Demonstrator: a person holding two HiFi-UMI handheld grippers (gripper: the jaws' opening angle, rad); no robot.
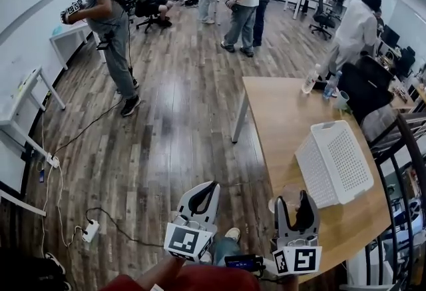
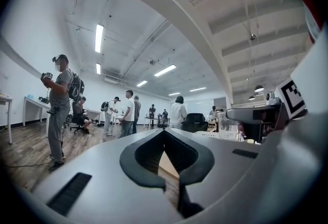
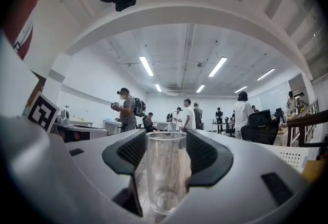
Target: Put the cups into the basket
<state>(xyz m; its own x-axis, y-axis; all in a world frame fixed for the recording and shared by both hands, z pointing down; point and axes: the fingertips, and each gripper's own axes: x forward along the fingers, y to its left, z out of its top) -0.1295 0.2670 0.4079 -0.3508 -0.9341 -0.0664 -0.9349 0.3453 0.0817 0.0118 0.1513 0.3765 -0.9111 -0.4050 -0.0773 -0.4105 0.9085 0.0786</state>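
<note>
- Clear glass, upright and empty: a tall cup (image 3: 165, 177) stands between the two dark pads of the right tongs (image 3: 165, 159), which are closed against its sides.
- From the head view, the right tongs (image 1: 293, 200) hold that cup (image 1: 287, 191) over the near left edge of the wooden counter (image 1: 286, 116); whether its base touches the wood cannot be told.
- The white perforated basket (image 1: 313, 170) sits on the counter just beyond and to the right of the cup, apart from it, with its long side running away from the camera.
- The left tongs (image 1: 212, 184) hang over the plank floor (image 1: 166, 130), off the counter's left side, near the right tongs.
- In the left gripper view, the left tongs (image 2: 164, 131) are brought together at the tips with nothing held; only a strip of counter edge and floor shows through the loop between the pads.
- Two bottles (image 1: 310, 80) and a green mug (image 1: 341, 100) stand at the counter's far end, well apart from the basket.
- Across the room, a person with a backpack (image 1: 106, 10) stands on the floor beside a white desk, and others gather farther back.
</note>
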